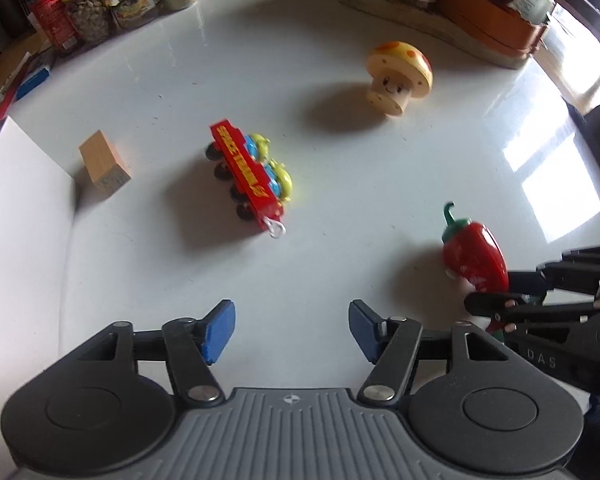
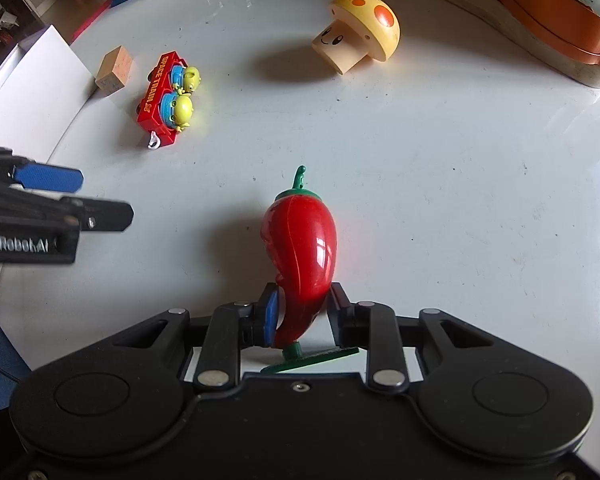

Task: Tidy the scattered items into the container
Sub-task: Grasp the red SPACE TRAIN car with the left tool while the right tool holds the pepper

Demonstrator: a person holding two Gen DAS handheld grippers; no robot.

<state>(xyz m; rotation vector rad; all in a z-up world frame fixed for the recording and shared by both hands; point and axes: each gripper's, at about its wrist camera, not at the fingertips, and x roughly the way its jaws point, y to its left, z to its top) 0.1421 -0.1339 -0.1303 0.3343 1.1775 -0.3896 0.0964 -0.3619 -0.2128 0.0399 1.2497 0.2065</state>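
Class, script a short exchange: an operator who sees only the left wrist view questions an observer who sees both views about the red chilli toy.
Operator: In my view the red chilli is half hidden at the right edge. Is it held?
Observer: Yes. The right gripper is shut on its lower end, a pad on each side.
Operator: What is the green bit below it?
Observer: A flat green base on a short peg at the chilli's tip.

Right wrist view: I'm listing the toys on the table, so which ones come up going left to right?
Wooden block → red toy train → red chili pepper, held in the right gripper → mushroom toy.
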